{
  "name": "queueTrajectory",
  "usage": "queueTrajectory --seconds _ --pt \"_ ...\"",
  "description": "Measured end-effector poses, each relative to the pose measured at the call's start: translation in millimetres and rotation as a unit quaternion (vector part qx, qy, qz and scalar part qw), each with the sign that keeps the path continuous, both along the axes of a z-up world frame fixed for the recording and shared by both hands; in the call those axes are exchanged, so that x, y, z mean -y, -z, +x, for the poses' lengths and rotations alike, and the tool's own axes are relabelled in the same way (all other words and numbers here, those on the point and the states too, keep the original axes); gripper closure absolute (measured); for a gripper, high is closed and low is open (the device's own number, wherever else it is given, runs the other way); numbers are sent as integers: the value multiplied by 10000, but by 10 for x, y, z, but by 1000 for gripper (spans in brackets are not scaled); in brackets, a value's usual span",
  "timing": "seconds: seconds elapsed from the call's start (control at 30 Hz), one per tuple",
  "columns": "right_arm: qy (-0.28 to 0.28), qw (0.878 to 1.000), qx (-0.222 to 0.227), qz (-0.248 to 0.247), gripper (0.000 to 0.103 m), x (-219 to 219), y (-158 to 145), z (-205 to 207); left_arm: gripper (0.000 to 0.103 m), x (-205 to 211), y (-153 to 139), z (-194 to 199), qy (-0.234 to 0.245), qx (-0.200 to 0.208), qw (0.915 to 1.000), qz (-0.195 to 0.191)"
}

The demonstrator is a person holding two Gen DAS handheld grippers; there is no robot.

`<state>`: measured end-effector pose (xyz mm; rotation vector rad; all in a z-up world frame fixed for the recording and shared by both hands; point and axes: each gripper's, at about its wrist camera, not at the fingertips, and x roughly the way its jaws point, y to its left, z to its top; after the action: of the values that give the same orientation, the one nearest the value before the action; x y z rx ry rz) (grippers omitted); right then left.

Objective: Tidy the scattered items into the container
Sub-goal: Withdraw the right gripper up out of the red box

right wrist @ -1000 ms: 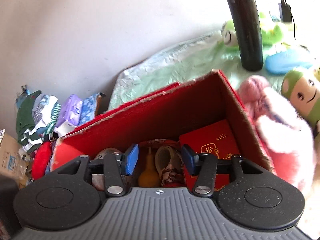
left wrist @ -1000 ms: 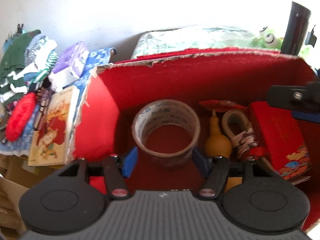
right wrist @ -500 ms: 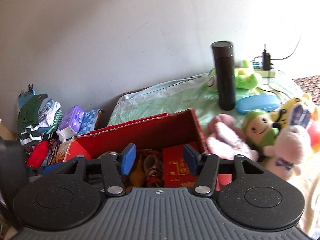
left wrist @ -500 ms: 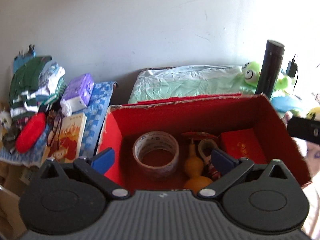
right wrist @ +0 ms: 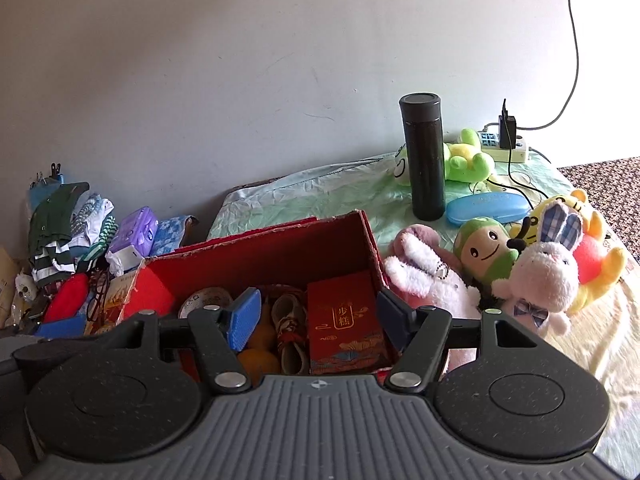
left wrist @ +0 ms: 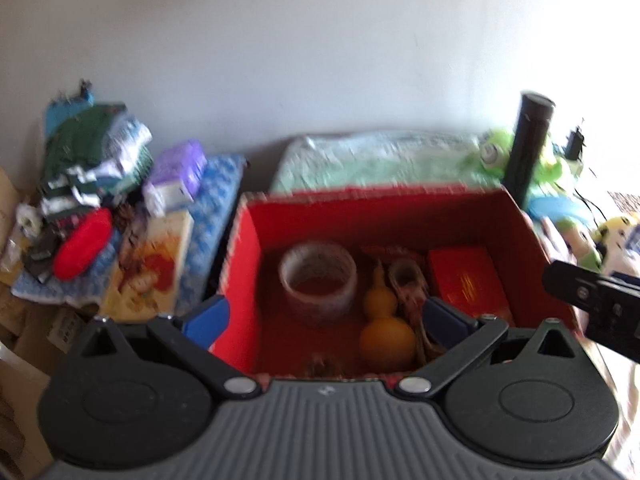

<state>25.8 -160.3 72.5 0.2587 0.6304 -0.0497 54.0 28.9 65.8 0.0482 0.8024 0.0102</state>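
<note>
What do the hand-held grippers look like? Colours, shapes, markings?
Both match. Left hand-held gripper and right hand-held gripper: grey ribbed body with a small centre logo, two black round discs, black angled finger links with silver pivot pins, and blue pads on the fingertips. No cables or sleeves visible.

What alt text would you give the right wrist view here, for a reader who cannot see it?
The open right gripper, holding nothing, hovers over a red box containing a tape roll, a yellow gourd and a red packet. Plush toys, a black flask and a blue case lie right of it on a pale green cloth.
</note>
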Motion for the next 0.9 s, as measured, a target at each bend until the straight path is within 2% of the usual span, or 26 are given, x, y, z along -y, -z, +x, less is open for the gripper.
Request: queueTrajectory --seconds 0.13,0.47,0.57,0.9 --pt "9 9999 -86 -127 28 -49 63 -98 1 -12 96 -77 72 -337 9994 -92" --pt "189 9988 -452 40 28 -97 346 -265 1 3 412 -236 45 -904 9959 42" --pt "192 9979 -614 95 28 -116 425 -274 1 38 486 -256 78 -976 9951 156" --pt "175 9957 -910 83 27 -184 555 -284 1 3 616 -277 27 -1163 9931 163"
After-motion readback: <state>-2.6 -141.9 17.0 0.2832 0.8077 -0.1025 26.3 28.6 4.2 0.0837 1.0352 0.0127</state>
